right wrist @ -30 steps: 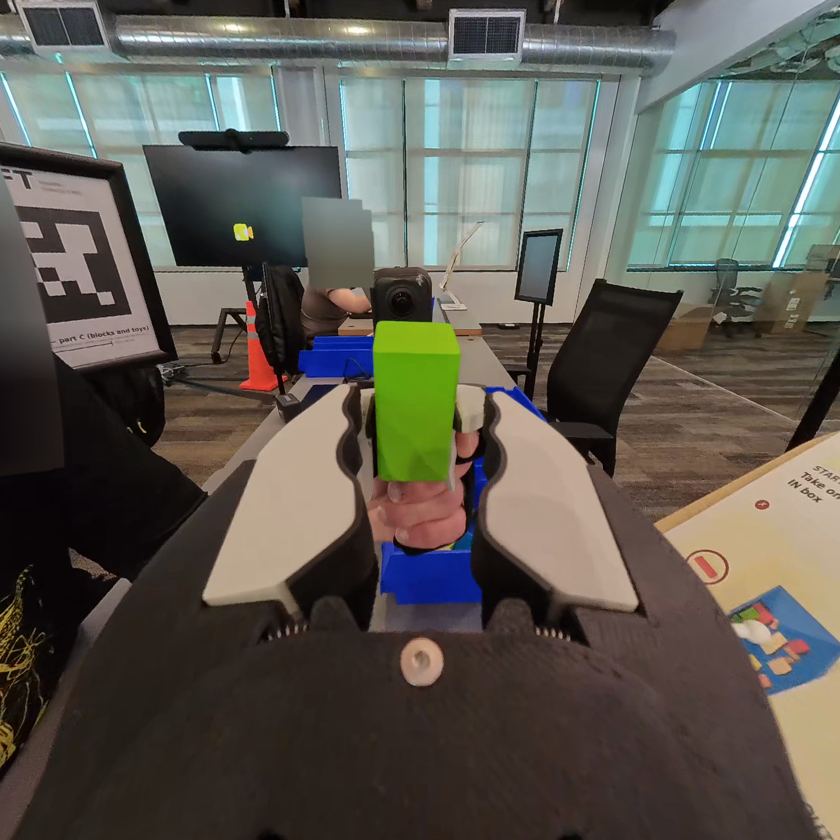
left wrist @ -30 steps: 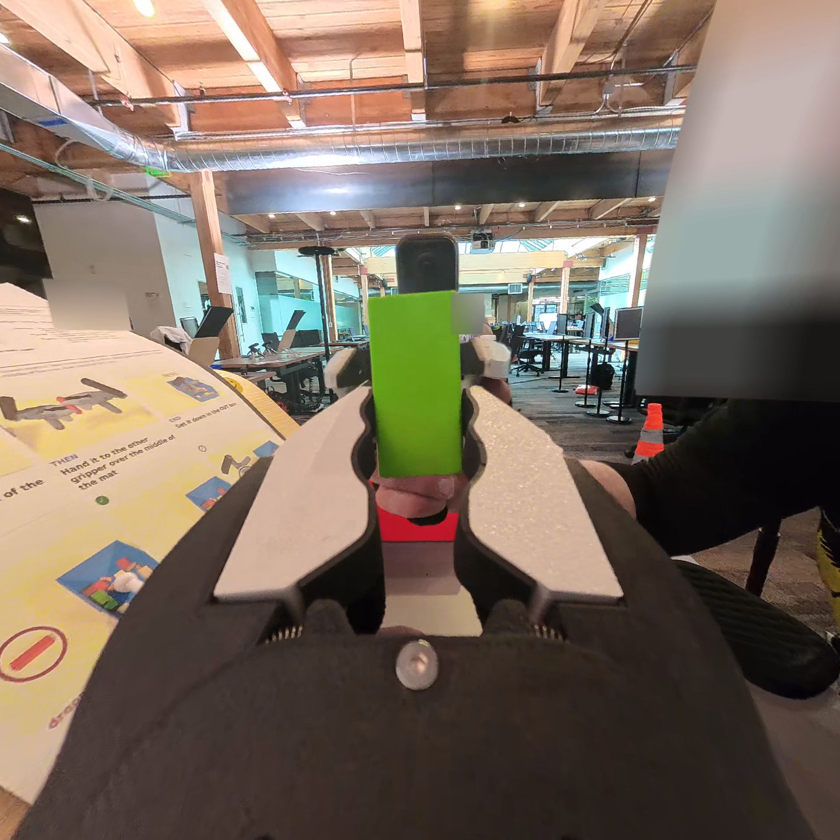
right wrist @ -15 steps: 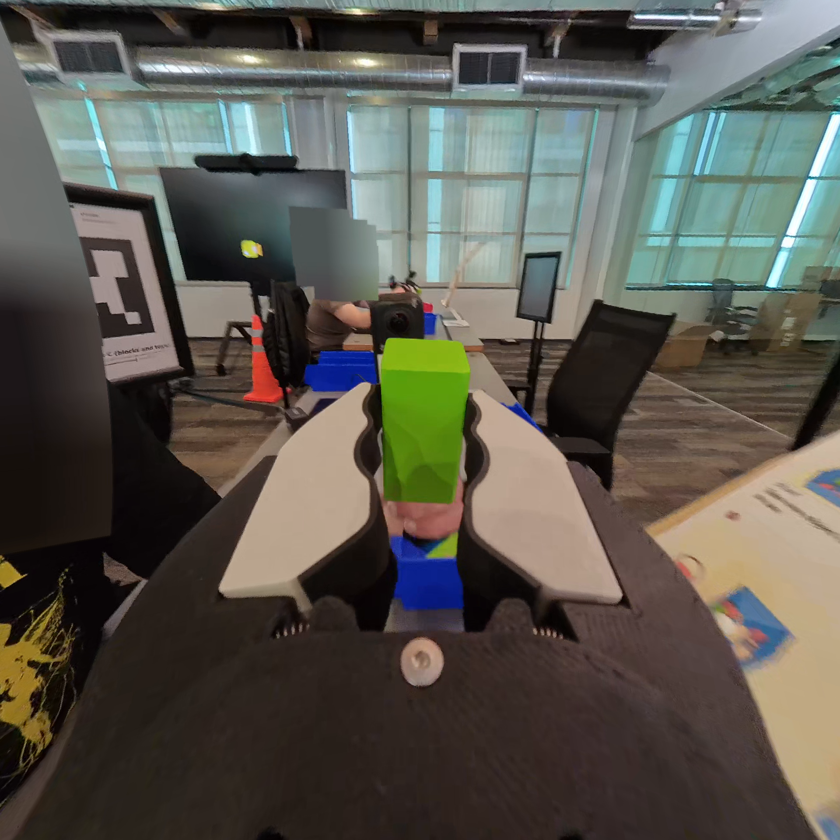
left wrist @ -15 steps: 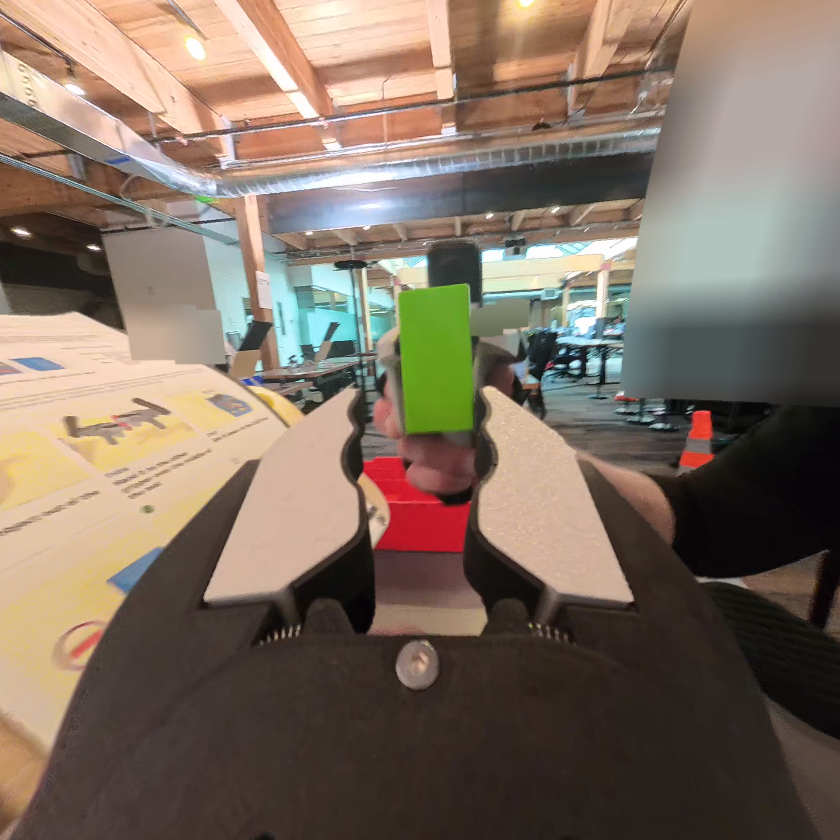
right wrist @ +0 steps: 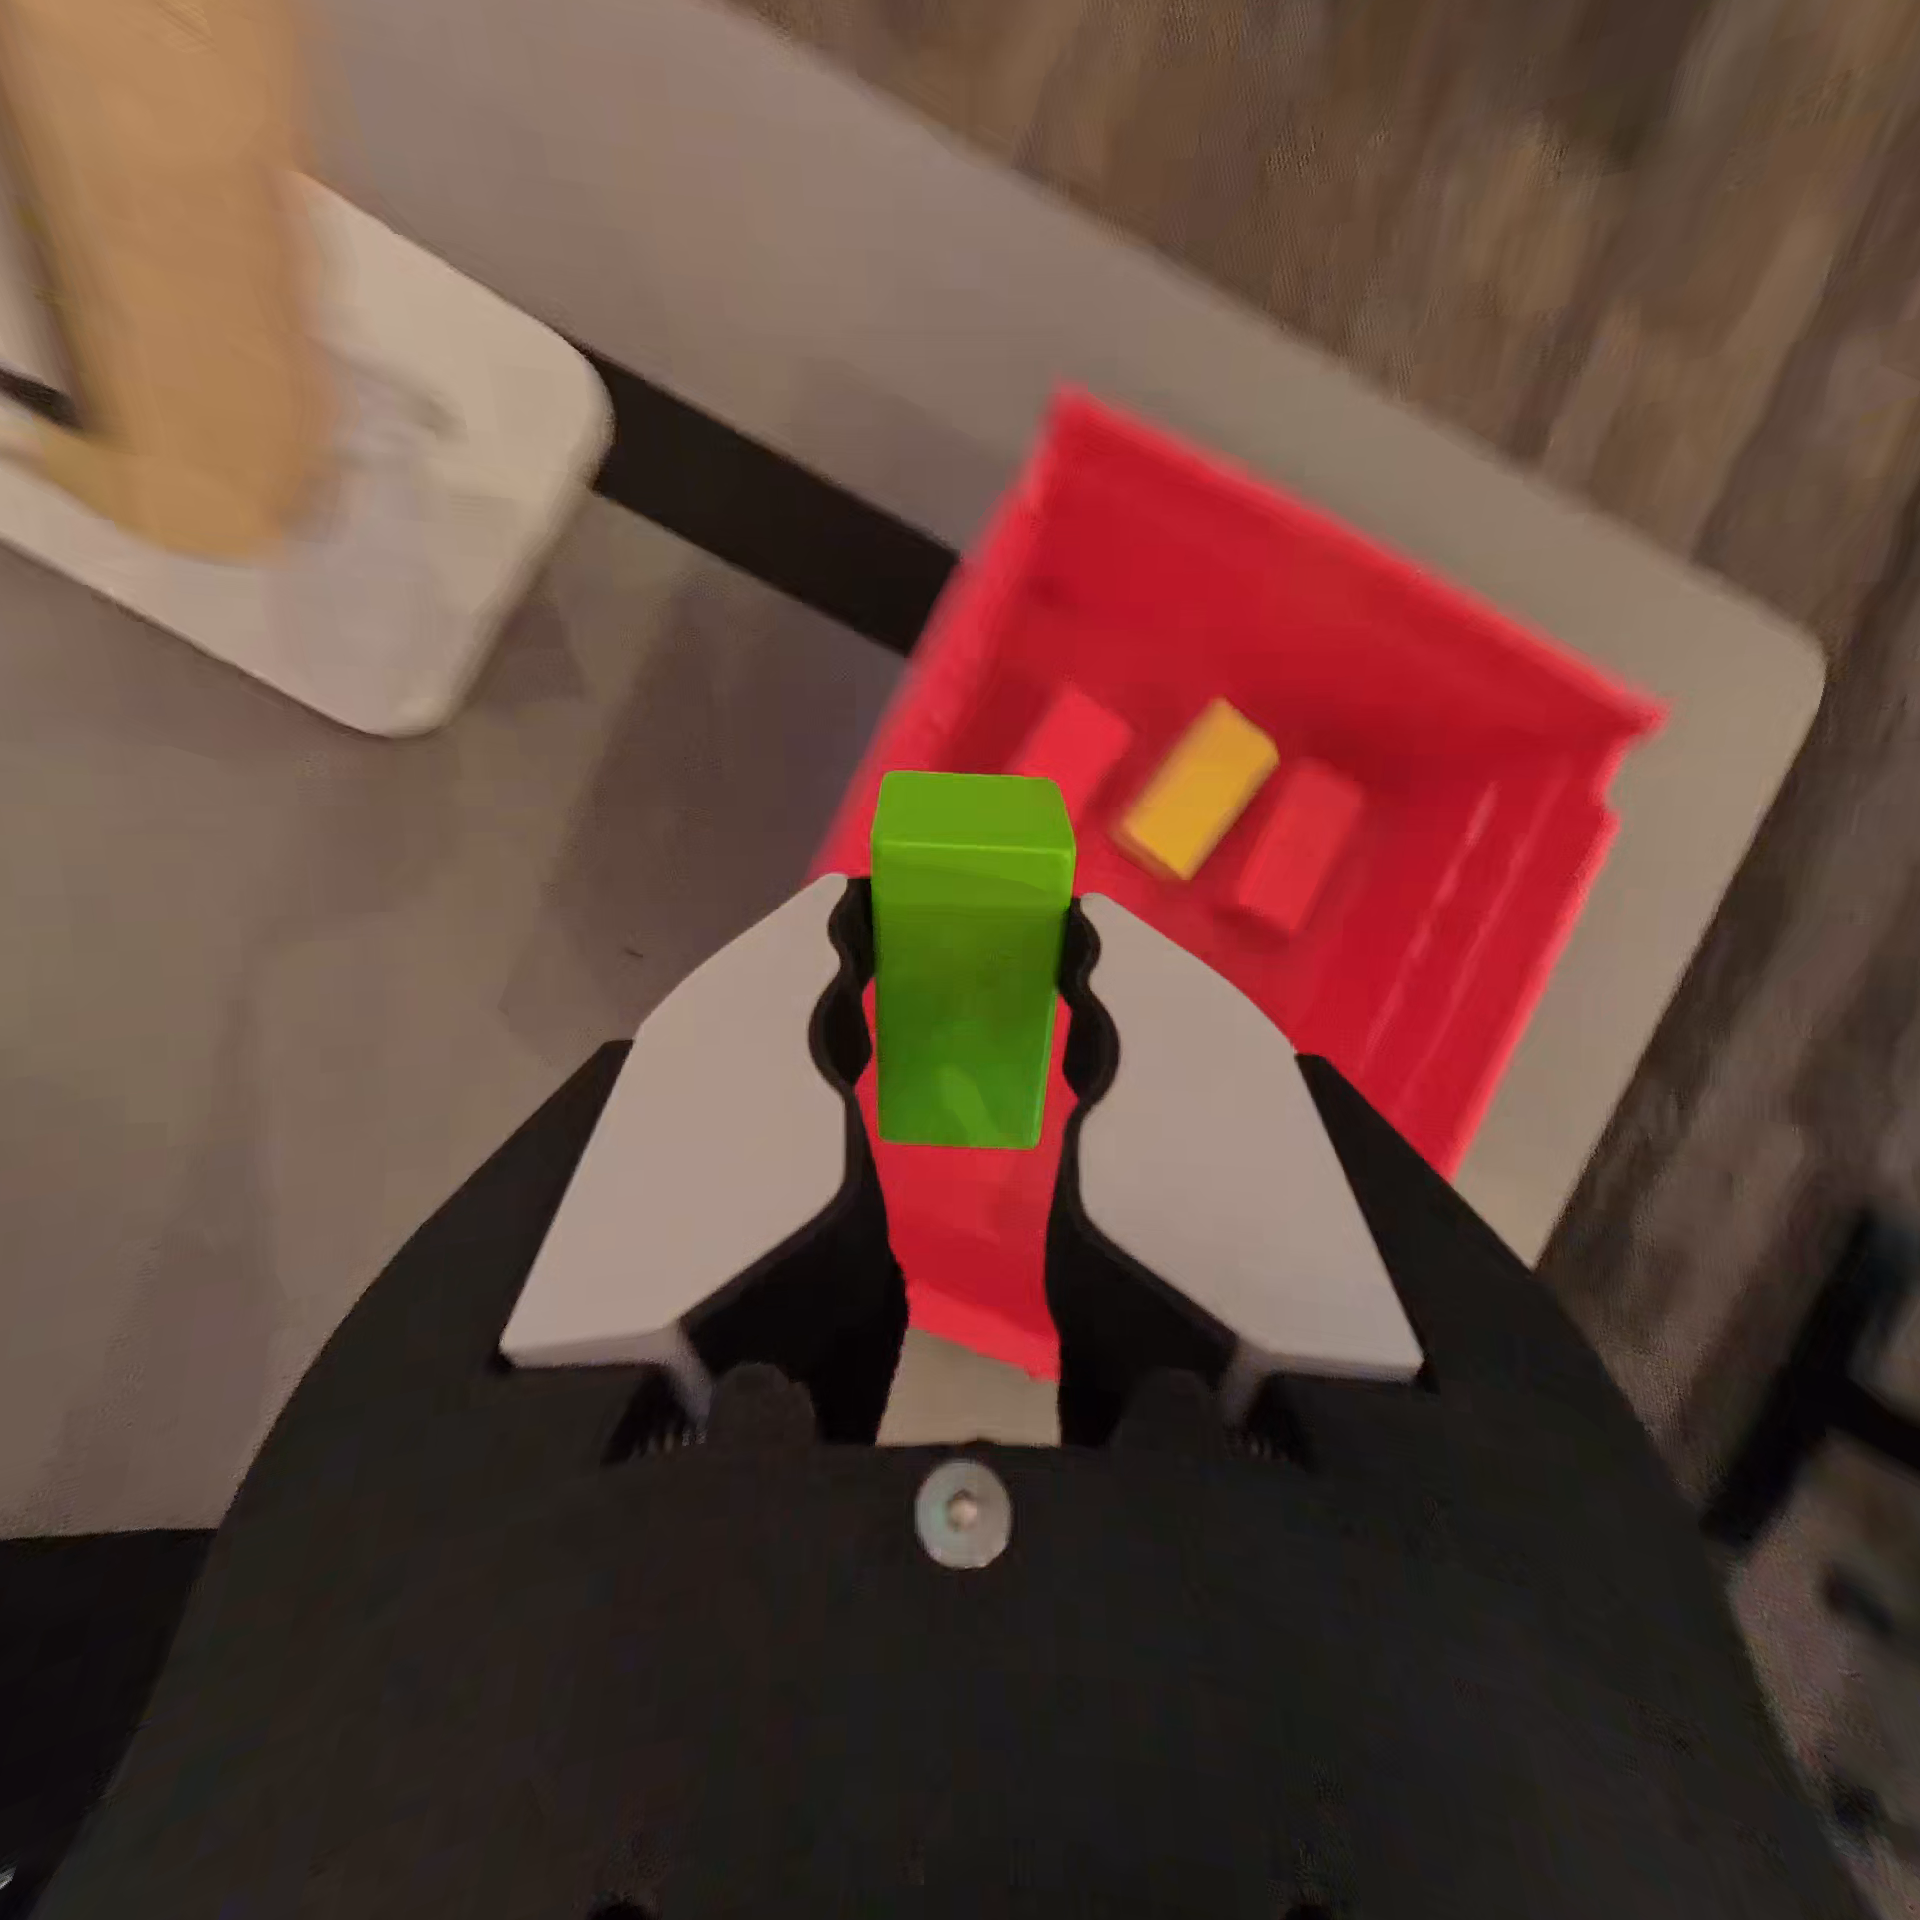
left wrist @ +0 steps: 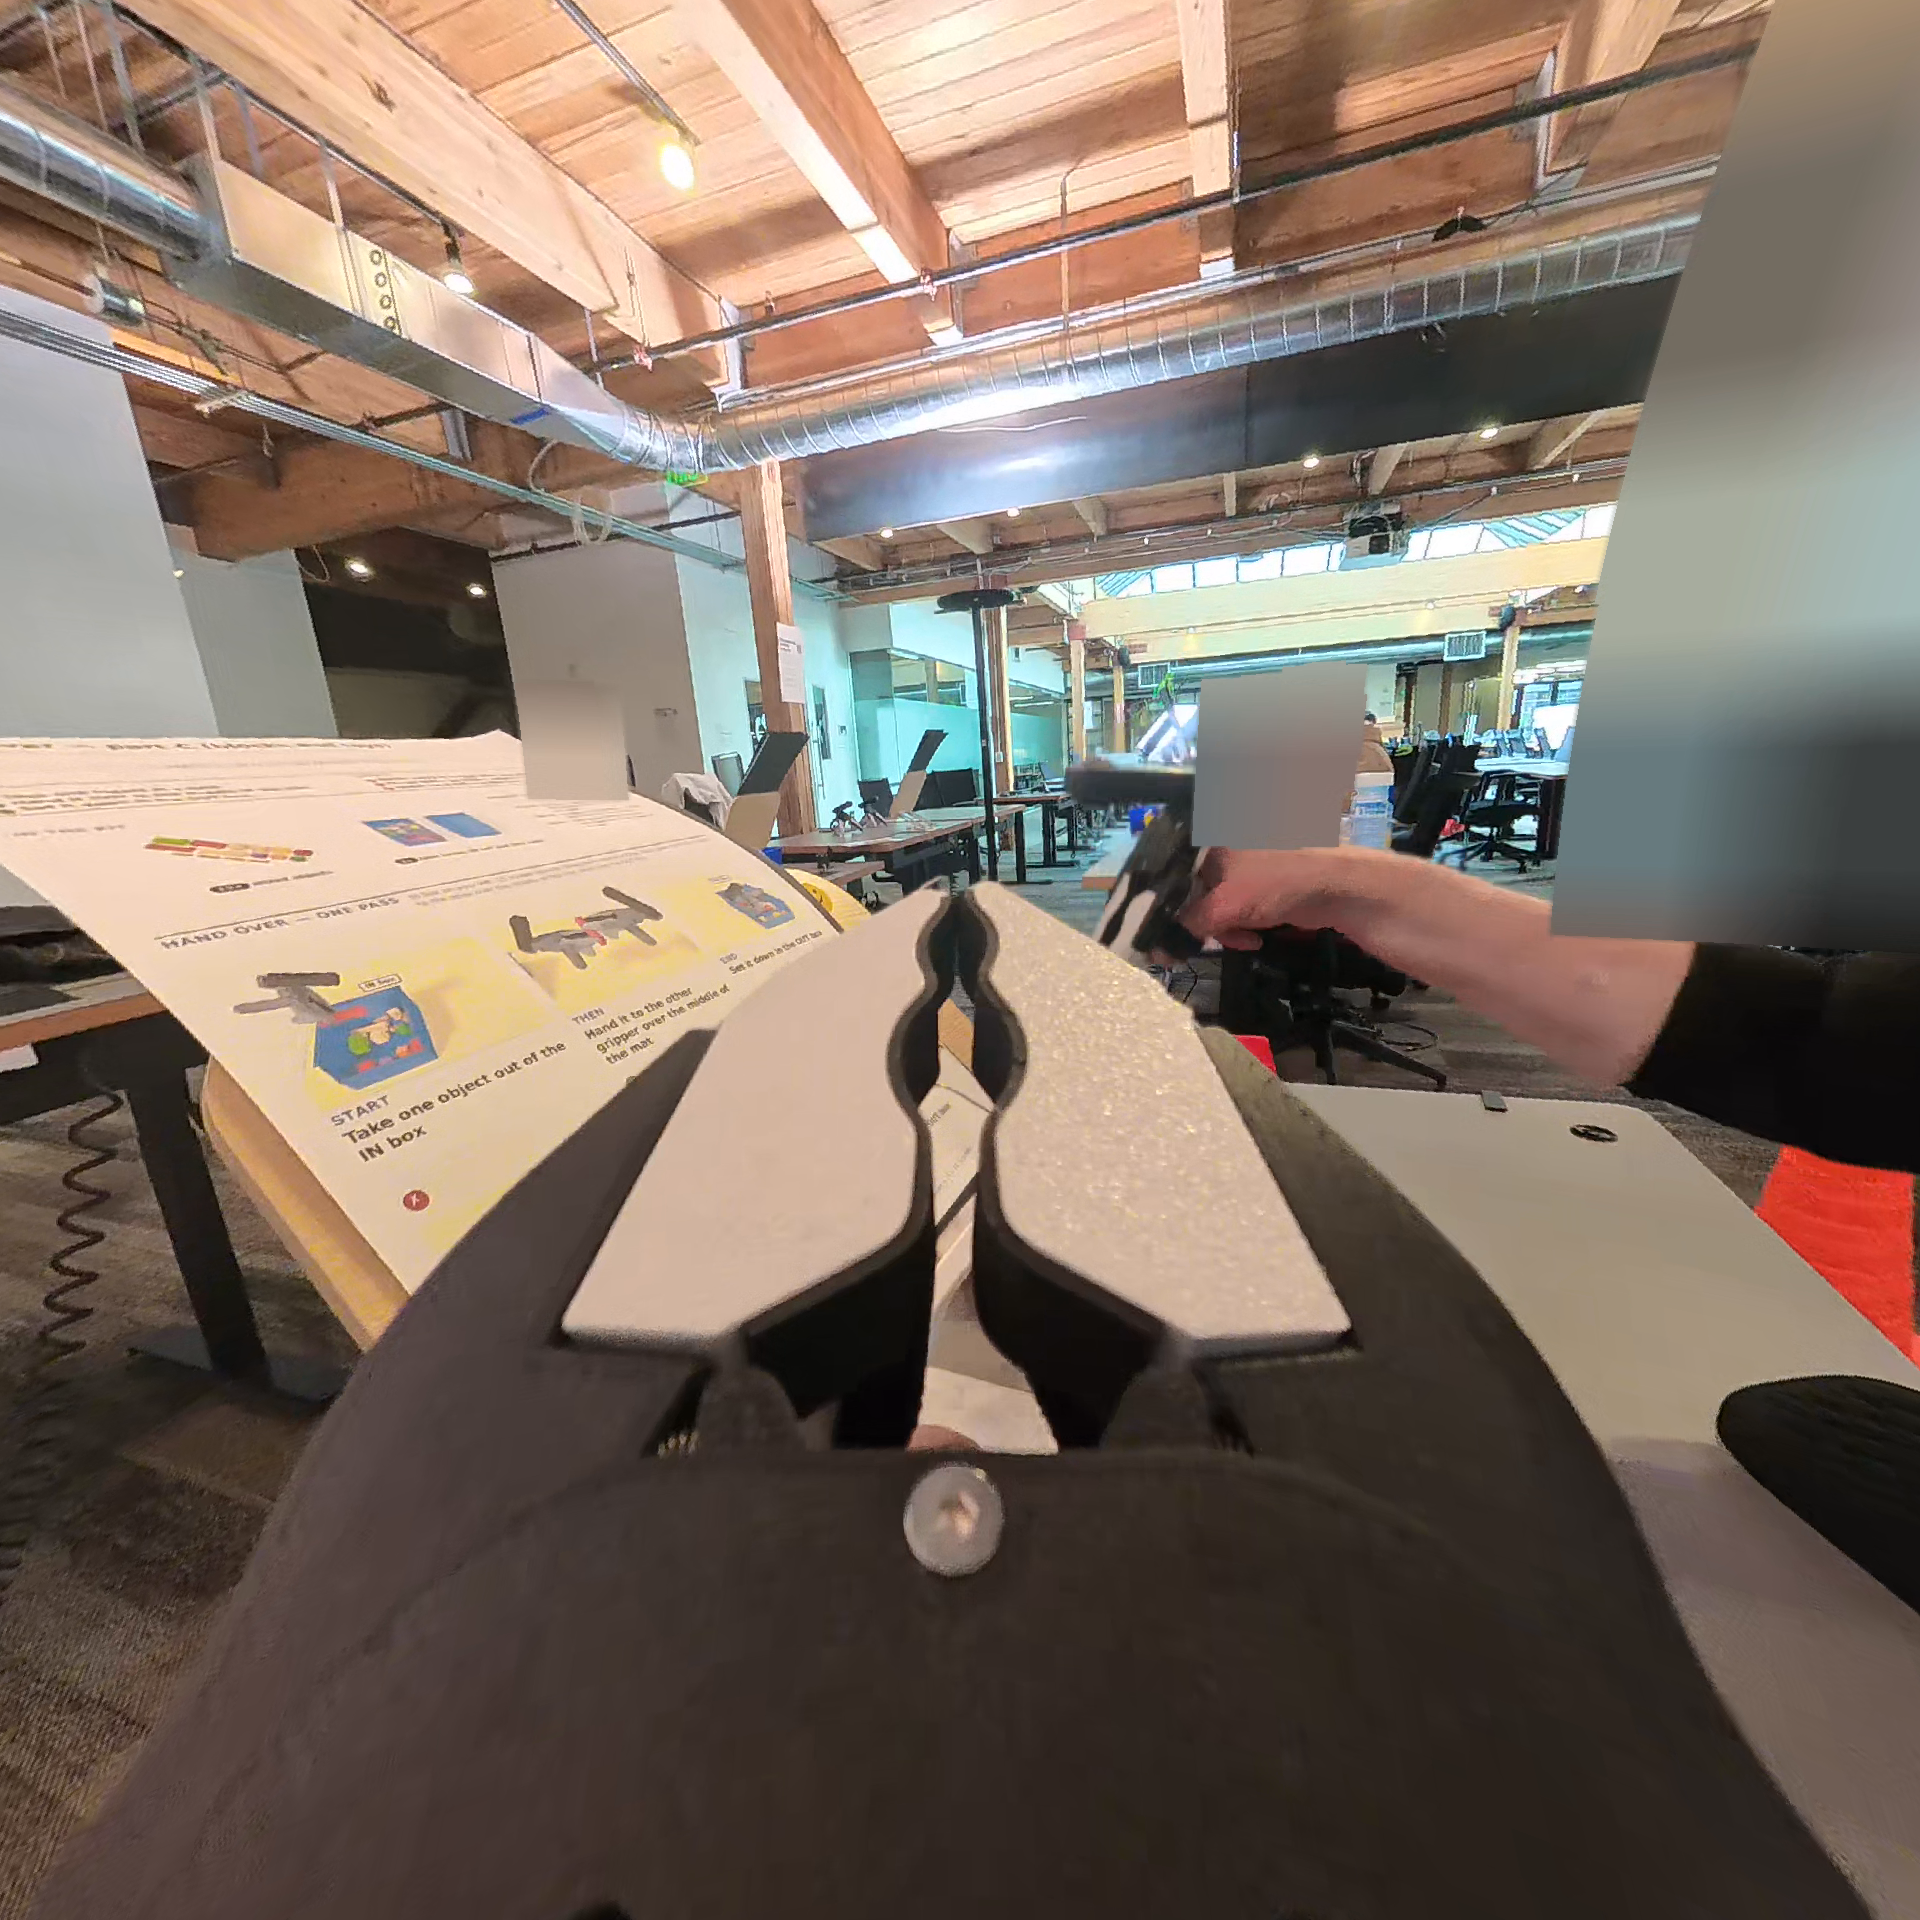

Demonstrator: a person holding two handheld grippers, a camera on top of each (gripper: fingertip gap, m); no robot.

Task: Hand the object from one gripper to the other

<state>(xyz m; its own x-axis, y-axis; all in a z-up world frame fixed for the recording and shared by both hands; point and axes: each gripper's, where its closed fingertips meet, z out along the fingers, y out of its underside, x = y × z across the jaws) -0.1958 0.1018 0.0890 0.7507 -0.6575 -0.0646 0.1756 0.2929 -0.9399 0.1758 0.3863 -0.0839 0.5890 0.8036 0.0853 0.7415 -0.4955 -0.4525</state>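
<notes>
My right gripper (right wrist: 966, 909) is shut on a green block (right wrist: 968, 966); both pads press its sides and it stands up between the fingertips. It hangs over the near edge of a red bin (right wrist: 1455, 748) that holds two red blocks (right wrist: 1075, 738) and a yellow block (right wrist: 1200, 787). My left gripper (left wrist: 958, 902) is shut with nothing between its fingers. In the left wrist view the right gripper (left wrist: 1153, 894) shows farther off at the right, held by a hand (left wrist: 1278, 899); the block is not visible there.
A grey table (right wrist: 312, 935) bears the red bin and a white stand base (right wrist: 343, 623). A curved instruction sheet (left wrist: 416, 966) on a board lies left of the left gripper. The red bin's corner (left wrist: 1849, 1236) and a black pad (left wrist: 1818, 1455) lie at the right. Left tips to right tips: about 50 cm.
The left gripper let go of the green block, drew back and shut on air. The right gripper closed on the block, carried it away and tipped down over the red bin.
</notes>
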